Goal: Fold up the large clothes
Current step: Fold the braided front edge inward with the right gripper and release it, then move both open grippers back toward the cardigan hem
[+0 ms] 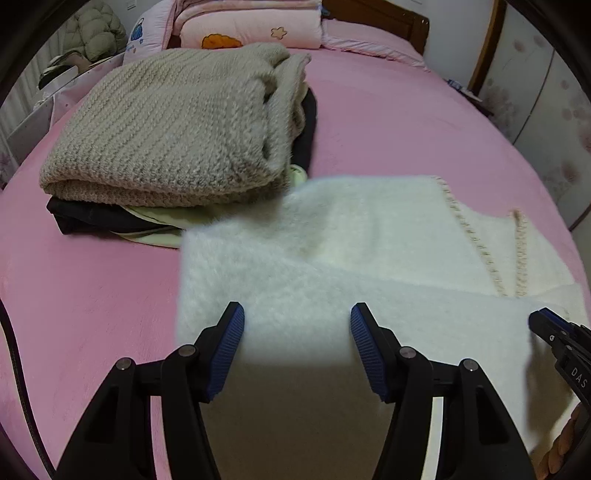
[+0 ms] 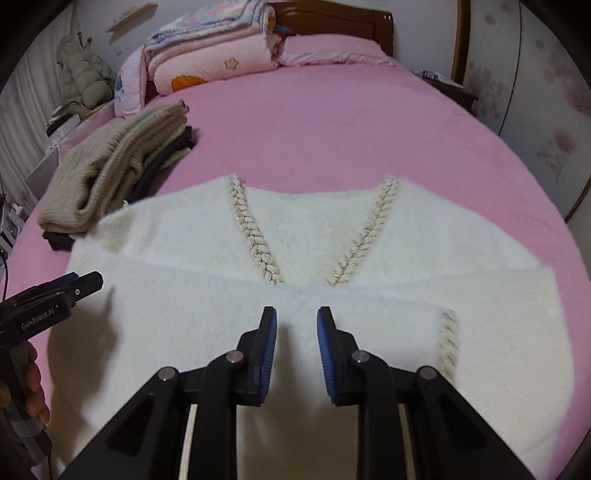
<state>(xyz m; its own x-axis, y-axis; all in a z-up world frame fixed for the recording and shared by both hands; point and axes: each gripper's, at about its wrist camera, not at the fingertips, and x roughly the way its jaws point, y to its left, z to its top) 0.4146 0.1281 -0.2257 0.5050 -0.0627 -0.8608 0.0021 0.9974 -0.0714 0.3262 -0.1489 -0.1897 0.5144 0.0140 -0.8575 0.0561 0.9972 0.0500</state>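
A white fluffy cardigan [image 2: 314, 229] with braided trim along its V-neck lies flat on the pink bed [image 2: 332, 129], its lower part folded up across the body. It also shows in the left wrist view [image 1: 332, 251]. My left gripper [image 1: 297, 319] is open and empty over the cardigan's left part; it appears at the left edge of the right wrist view [image 2: 86, 282]. My right gripper [image 2: 296, 319] is open and empty above the middle of the fold; its tip shows in the left wrist view [image 1: 543, 321].
A stack of folded clothes topped by a beige knit sweater [image 1: 177, 129] lies to the left of the cardigan, also in the right wrist view [image 2: 114, 170]. Folded pink quilts [image 2: 210, 55] and a pillow [image 2: 332, 51] lie at the wooden headboard [image 2: 332, 18].
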